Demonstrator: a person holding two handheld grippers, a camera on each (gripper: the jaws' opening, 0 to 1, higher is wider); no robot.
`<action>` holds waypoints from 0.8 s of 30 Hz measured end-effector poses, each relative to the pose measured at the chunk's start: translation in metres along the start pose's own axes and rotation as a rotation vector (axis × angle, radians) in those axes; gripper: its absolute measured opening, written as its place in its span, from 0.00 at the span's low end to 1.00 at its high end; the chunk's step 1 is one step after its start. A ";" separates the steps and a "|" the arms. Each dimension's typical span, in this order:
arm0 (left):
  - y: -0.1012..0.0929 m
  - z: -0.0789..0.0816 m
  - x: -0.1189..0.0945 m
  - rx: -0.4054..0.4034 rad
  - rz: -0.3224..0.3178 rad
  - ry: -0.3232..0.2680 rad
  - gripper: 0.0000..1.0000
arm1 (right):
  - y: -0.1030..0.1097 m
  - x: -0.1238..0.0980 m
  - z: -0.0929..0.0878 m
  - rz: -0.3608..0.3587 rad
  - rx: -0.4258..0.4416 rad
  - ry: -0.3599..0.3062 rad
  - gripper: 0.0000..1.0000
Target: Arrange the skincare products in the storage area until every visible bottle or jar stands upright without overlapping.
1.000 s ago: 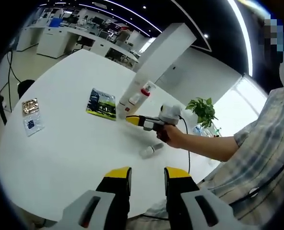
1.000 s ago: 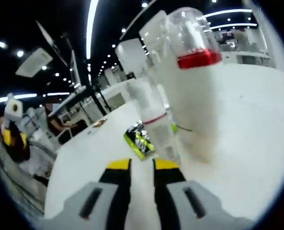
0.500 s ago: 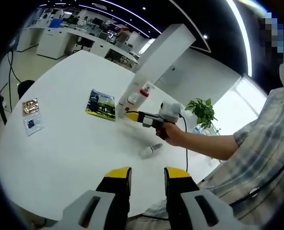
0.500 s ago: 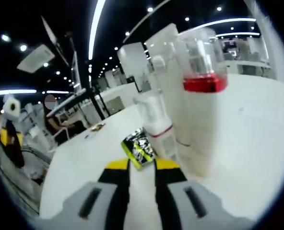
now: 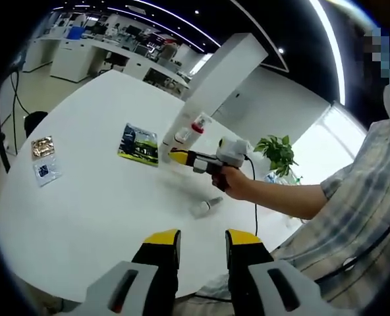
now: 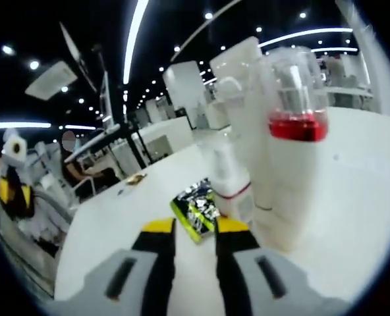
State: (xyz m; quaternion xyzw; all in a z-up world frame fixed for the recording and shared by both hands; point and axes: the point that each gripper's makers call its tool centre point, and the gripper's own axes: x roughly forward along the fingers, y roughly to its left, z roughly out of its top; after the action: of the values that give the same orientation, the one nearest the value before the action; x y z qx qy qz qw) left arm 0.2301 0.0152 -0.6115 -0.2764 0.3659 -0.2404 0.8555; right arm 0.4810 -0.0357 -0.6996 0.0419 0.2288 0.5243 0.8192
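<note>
Now right claw narrow, empty, just short of upright bottles; left claw narrow, empty above surface.

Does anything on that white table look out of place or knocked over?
Yes. One small bottle lies on its side on the white table, apart from the upright bottles standing together near the right tool. A green packet and two small sachets also lie flat.
</note>
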 end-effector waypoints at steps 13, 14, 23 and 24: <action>0.000 -0.001 -0.006 0.008 0.004 -0.006 0.28 | -0.003 0.006 0.006 -0.017 -0.029 -0.020 0.22; 0.000 -0.001 -0.006 0.009 0.004 -0.007 0.28 | -0.002 0.006 0.007 -0.017 -0.030 -0.022 0.22; 0.001 -0.005 -0.013 0.014 0.009 -0.012 0.28 | -0.001 0.011 0.010 -0.019 -0.043 -0.029 0.25; 0.001 -0.005 -0.014 0.014 0.010 -0.013 0.28 | 0.000 0.011 0.010 -0.018 -0.043 -0.029 0.25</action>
State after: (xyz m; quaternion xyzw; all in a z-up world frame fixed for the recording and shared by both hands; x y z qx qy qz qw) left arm 0.2183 0.0226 -0.6081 -0.2703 0.3602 -0.2369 0.8609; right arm 0.4889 -0.0245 -0.6940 0.0299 0.2062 0.5209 0.8278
